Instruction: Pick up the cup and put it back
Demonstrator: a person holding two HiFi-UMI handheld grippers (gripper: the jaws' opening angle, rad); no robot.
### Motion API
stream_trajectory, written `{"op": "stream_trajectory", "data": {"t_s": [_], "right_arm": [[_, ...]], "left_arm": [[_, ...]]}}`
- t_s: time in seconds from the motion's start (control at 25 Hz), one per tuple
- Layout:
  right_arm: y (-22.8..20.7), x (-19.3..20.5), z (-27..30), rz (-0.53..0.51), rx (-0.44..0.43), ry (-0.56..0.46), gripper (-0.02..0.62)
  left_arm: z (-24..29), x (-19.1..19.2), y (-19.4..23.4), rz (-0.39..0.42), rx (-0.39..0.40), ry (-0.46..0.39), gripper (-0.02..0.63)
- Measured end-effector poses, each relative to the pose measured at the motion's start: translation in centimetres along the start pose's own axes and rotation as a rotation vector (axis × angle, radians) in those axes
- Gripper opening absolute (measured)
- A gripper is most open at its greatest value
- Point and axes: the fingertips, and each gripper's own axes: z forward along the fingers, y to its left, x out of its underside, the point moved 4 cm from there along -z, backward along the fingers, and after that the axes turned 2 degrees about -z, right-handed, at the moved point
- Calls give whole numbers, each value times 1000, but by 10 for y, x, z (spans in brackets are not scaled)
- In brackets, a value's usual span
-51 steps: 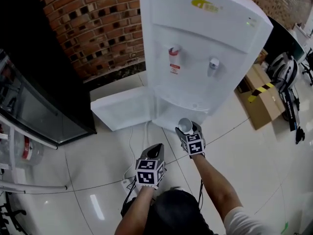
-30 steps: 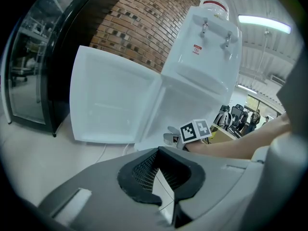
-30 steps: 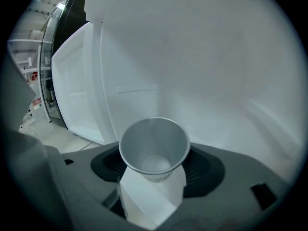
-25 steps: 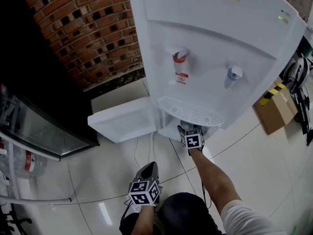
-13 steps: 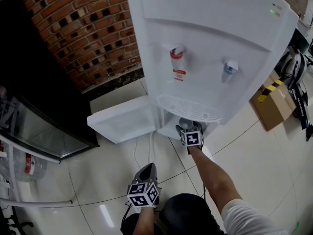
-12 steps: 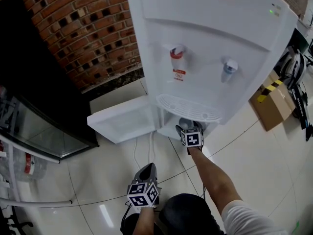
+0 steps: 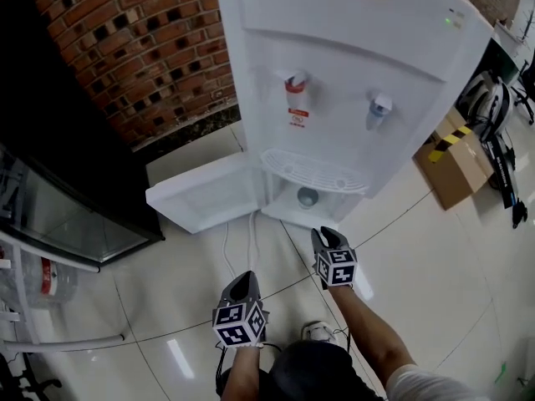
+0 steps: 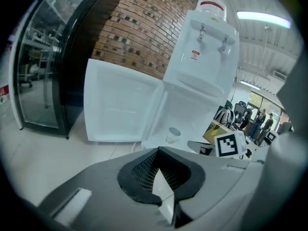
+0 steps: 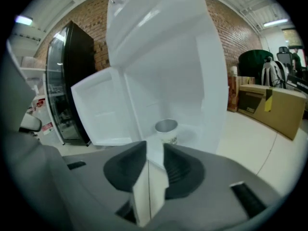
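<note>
- The cup (image 7: 308, 196) stands upright in the open lower compartment of the water dispenser (image 7: 351, 73), at the centre of the head view just under the drip tray. The compartment door (image 7: 196, 197) is swung wide to its left.
- The right gripper (image 7: 325, 236) sits just below the cup in the frame and apart from it. Its jaws have just been closing, only a narrow gap is left, and nothing is between them.
- The left gripper (image 7: 242, 281), lower centre, has its jaws together and carries nothing.
- With the cup set down and free of both claws, the putting back looks done; by this reading nothing of the task is left.
- The cup is small and pale, with faint print on its side too small to read. Its inside is grey and seems empty.
</note>
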Motion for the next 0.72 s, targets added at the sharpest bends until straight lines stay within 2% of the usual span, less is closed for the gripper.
{"op": "stream_trajectory", "data": {"t_s": [0.04,0.08,0.24,0.32,0.4,0.56,0.72], "right_arm": [[6,-11,-17,-6,-22,-13,40],[13,-22,-35,-8,-47,-14,0],[33,-69,-115,44,-63,67,1],[39,-94,-158,79,-60,102,2],[44,-115,-206,49,-54,143,7],[46,-145,-307,13,-20,235,8],[46,-186,-398,88,7,258,8]], "left_arm": [[-9,-6,-2,-15,-6,6,0],[-19,-12,-7,-27,-3,14,0],[-68,-40,-42,5,0,84,0],[-102,-56,-60,-15,9,99,0],[-137,-70,-81,-34,31,114,0],[-204,-91,-125,-19,43,165,0],[-271,-124,-180,14,60,202,0]]}}
